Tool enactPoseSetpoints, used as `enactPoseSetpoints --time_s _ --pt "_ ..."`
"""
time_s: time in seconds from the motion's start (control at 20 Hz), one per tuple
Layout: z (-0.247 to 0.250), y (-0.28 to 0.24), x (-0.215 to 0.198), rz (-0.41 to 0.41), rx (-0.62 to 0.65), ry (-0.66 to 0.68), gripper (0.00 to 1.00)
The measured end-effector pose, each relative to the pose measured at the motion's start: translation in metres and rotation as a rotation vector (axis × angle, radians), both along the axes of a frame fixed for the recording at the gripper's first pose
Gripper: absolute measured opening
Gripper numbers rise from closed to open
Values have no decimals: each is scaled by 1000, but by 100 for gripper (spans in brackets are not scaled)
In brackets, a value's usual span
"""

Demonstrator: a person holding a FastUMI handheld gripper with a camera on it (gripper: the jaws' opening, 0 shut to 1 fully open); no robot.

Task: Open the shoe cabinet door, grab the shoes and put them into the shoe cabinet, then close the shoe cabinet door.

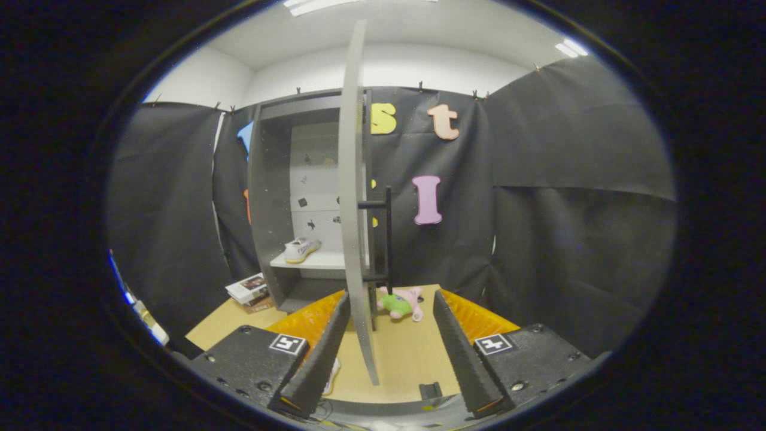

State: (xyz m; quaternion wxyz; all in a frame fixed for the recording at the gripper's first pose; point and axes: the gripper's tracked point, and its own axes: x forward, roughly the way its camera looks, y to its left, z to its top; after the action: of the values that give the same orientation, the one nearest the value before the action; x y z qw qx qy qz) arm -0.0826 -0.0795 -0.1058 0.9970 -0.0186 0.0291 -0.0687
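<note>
Against black cloth, the grey shoe cabinet (pixel 272 197) stands open, door (pixel 353 197) edge-on between the hand-held gripper's (pixel 392 350) spread fingers.

Fingers (pixel 389 353) spread wide, door (pixel 353 197) edge between; shoe (pixel 301 249) on shelf (pixel 317 261).

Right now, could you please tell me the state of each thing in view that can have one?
Grey shoe cabinet door: open, seen edge-on, its lower edge between the tool's fingers.
Black bar handle: on the door, not gripped.
White sneaker: resting on the cabinet's white shelf.
Pink and green plush toy: lying on the wooden floor.
Tool: open, holding nothing.
</note>
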Motion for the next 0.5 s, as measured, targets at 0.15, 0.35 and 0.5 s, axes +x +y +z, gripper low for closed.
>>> enactPoseSetpoints --time_s 0.15,0.35,0.5 --pt "-35 26 -14 -3 -1 34 100" --pt "-92 65 -20 44 51 96 100" --pt "-142 103 -10 115 89 170 100"
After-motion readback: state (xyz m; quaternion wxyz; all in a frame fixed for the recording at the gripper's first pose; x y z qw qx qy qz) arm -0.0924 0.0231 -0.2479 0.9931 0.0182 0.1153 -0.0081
